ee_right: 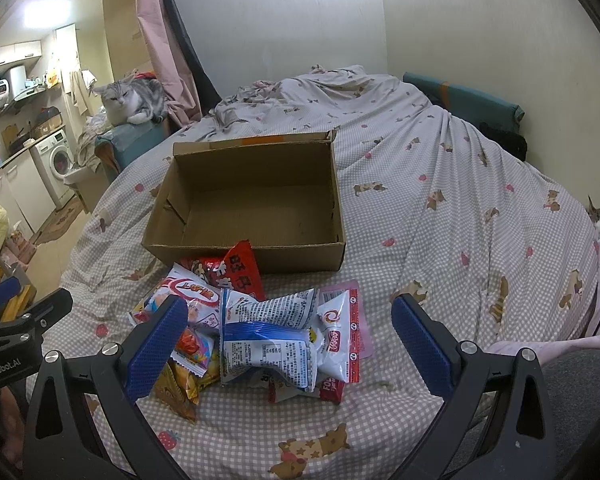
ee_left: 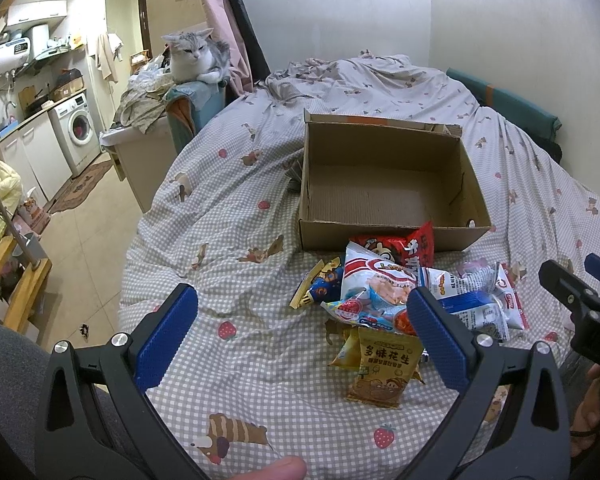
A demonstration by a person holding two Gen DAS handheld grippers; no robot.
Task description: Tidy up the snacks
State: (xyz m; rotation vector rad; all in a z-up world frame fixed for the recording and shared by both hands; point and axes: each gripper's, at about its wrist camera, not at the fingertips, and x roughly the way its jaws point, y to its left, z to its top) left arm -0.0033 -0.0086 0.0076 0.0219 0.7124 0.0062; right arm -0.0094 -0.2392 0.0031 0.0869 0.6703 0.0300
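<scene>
Left gripper [ee_left: 302,312] jaws spread wide above snack pile [ee_left: 400,300]; empty cardboard box [ee_left: 388,232] just behind on bed [ee_left: 228,208].

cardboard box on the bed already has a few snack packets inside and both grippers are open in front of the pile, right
Not quite. The cardboard box is empty: the right wrist view shows its bare bottom. All the snack packets lie in a pile on the bedsheet in front of it. The rest holds: the left gripper and right gripper are both open before the pile.

Yellow peanut packet [ee_left: 384,364], near edge of pile: "多味花生". White prawn-cracker bag [ee_left: 374,280]: "SHRIMP FLA…", rest cut off. Red bag [ee_right: 236,272] by box: "旺旺". Left hand-held gripper [ee_right: 4,344] body: "GenRobot.AI". Other print too small.
</scene>
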